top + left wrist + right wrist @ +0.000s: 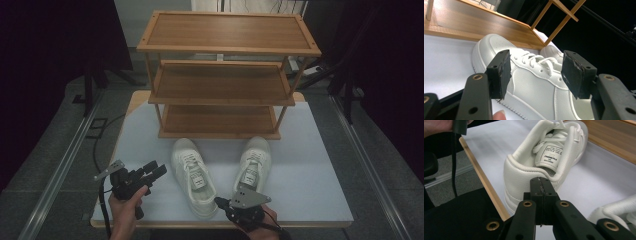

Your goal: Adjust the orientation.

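Two white sneakers stand side by side on the white table, toes toward a wooden rack. My left gripper (156,169) hovers left of the left sneaker (192,172), open. In the left gripper view my left gripper (536,72) frames that sneaker's (534,87) side and laces between wide-apart pads, not touching it. My right gripper (218,201) sits low at the table's front edge, between the two heels. Seen from the right gripper view, my right gripper (541,180) is shut on nothing, its tips right at the left sneaker's heel (524,172). The right sneaker (254,162) stands just beyond it.
A three-tier wooden shoe rack (220,100) stands at the back of the table (310,175), its shelves bare. The table's wooden front edge (484,182) runs close beside the left sneaker's heel. Grey floor and dark curtains surround the table.
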### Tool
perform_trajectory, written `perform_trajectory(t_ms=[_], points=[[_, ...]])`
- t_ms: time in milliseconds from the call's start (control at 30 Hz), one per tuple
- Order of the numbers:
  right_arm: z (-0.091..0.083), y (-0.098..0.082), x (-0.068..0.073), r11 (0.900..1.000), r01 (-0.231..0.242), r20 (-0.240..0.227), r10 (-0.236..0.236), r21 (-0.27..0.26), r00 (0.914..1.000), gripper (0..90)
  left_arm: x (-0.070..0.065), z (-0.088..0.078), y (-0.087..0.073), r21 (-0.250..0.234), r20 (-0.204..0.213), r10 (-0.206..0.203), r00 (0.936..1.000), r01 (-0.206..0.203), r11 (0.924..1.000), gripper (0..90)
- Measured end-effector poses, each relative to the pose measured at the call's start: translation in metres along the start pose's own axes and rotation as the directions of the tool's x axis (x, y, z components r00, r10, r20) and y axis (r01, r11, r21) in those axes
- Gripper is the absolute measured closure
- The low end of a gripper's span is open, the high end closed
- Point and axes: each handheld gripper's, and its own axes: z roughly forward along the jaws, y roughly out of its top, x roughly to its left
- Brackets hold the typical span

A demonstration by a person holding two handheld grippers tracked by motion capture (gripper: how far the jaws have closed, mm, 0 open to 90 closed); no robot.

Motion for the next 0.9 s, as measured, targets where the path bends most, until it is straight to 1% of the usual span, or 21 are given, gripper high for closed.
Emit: perform_trajectory(t_ms=[67,100,133,167,200,233,267,300,333,400,433,467,567,600,633,667,700,733,833,900], points=[[0.002,0.000,0.002,1.000,-0.008,-0.008,0.008,-0.005,0.9999,89.6,0.000,-0.001,0.000,-0.002,0.000,-0.003,1.0000,0.003,1.0000,40.3],[0.005,0.001,0.006,1.000,-0.011,-0.021,0.011,-0.012,0.9997,89.6,0.001,-0.001,0.001,-0.005,-0.003,-0.010,0.9999,0.010,0.9999,40.3],[0.007,0.002,0.009,1.000,-0.010,-0.028,0.009,-0.015,0.9996,89.5,0.001,-0.001,0.001,-0.005,-0.003,-0.010,0.9999,0.010,0.9999,40.3],[0.010,0.003,0.012,1.000,-0.006,-0.037,0.005,-0.020,0.9993,89.5,0.002,-0.003,0.001,-0.010,-0.002,-0.019,0.9998,0.019,0.9998,40.3],[0.010,0.003,0.012,1.000,-0.006,-0.037,0.005,-0.020,0.9993,89.5,0.002,-0.003,0.001,-0.010,-0.002,-0.019,0.9998,0.019,0.9998,40.3],[0.018,0.007,0.021,1.000,-0.001,-0.058,0.000,-0.027,0.9983,89.5,0.003,-0.004,0.002,-0.015,-0.002,-0.021,0.9998,0.021,0.9997,40.4],[0.018,0.007,0.021,1.000,-0.001,-0.058,0.000,-0.027,0.9983,89.5,0.003,-0.005,0.003,-0.018,-0.004,-0.025,0.9997,0.025,0.9995,40.4],[0.021,0.008,0.024,1.000,0.002,-0.066,-0.004,-0.027,0.9978,89.5,0.003,-0.007,0.004,-0.023,-0.004,-0.025,0.9997,0.025,0.9994,40.4],[0.030,0.013,0.032,0.999,0.015,-0.088,-0.018,-0.032,0.9959,89.4,0.004,-0.010,0.006,-0.034,-0.007,-0.026,0.9996,0.025,0.9991,40.4],[0.040,0.019,0.041,0.999,0.039,-0.110,-0.043,-0.037,0.9930,89.4,0.005,-0.014,0.008,-0.047,-0.008,-0.027,0.9996,0.026,0.9985,40.4],[0.045,0.022,0.045,0.998,0.049,-0.119,-0.053,-0.039,0.9915,89.4,0.006,-0.016,0.009,-0.052,-0.010,-0.028,0.9996,0.028,0.9983,40.4],[0.045,0.022,0.045,0.998,0.049,-0.119,-0.053,-0.039,0.9915,89.4,0.006,-0.016,0.009,-0.052,-0.010,-0.028,0.9996,0.028,0.9983,40.4],[0.061,0.030,0.056,0.996,0.068,-0.145,-0.075,-0.054,0.9866,89.3,0.010,-0.021,0.011,-0.061,-0.019,-0.036,0.9992,0.035,0.9975,40.4],[0.071,0.036,0.061,0.996,0.075,-0.155,-0.083,-0.058,0.9844,89.4,0.012,-0.023,0.011,-0.067,-0.023,-0.042,0.9988,0.041,0.9969,40.4],[0.071,0.036,0.061,0.996,0.075,-0.155,-0.083,-0.058,0.9844,89.4,0.012,-0.023,0.011,-0.067,-0.023,-0.042,0.9988,0.041,0.9969,40.4],[0.078,0.040,0.065,0.995,0.083,-0.162,-0.092,-0.063,0.9825,89.4,0.014,-0.025,0.011,-0.071,-0.028,-0.045,0.9986,0.043,0.9965,40.4],[0.082,0.042,0.066,0.994,0.084,-0.166,-0.093,-0.064,0.9818,89.3,0.015,-0.025,0.011,-0.071,-0.027,-0.047,0.9985,0.045,0.9964,40.4],[0.082,0.042,0.066,0.994,0.084,-0.166,-0.093,-0.064,0.9818,89.3,0.015,-0.025,0.011,-0.071,-0.027,-0.047,0.9985,0.045,0.9964,40.4],[0.090,0.045,0.069,0.995,0.072,-0.174,-0.084,-0.075,0.9812,89.4,0.016,-0.025,0.011,-0.070,-0.030,-0.049,0.9984,0.047,0.9965,40.4],[0.090,0.045,0.069,0.995,0.068,-0.173,-0.081,-0.077,0.9816,89.1,0.015,-0.026,0.011,-0.069,-0.029,-0.047,0.9985,0.045,0.9966,40.5]])
